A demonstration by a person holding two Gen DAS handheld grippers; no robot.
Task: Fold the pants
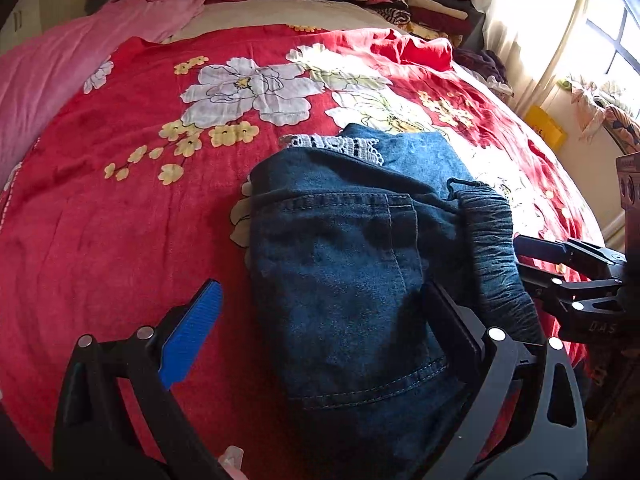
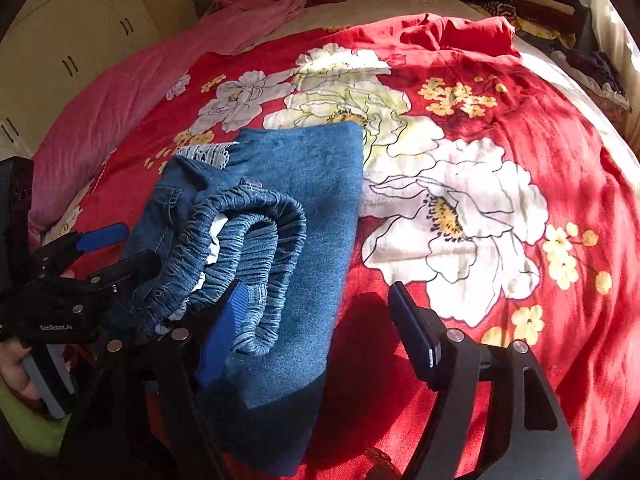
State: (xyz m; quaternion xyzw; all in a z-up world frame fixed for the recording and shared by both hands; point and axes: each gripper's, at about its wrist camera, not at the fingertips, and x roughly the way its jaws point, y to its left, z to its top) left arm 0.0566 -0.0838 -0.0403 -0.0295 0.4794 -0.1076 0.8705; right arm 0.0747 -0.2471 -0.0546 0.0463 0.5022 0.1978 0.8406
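- Firstly, the left wrist view: folded dark blue denim pants (image 1: 344, 264) with a white lace hem lie on the red floral bedspread (image 1: 120, 208); the left gripper (image 1: 320, 340) gapes apart, straddling them.
- Next, the right wrist view: the right gripper (image 2: 316, 328) is spread wide, one finger against the elastic waistband (image 2: 248, 248); "GenRobot.AI" is printed on the other tool.

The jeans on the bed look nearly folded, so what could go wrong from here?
The elastic waistband bulges up loosely on the jeans, so it may spring open once let go. Both grippers, left and right, have open jaws straddling the fabric; pulling away could snag and drag a layer. The lace trim peeking out suggests uneven layers.
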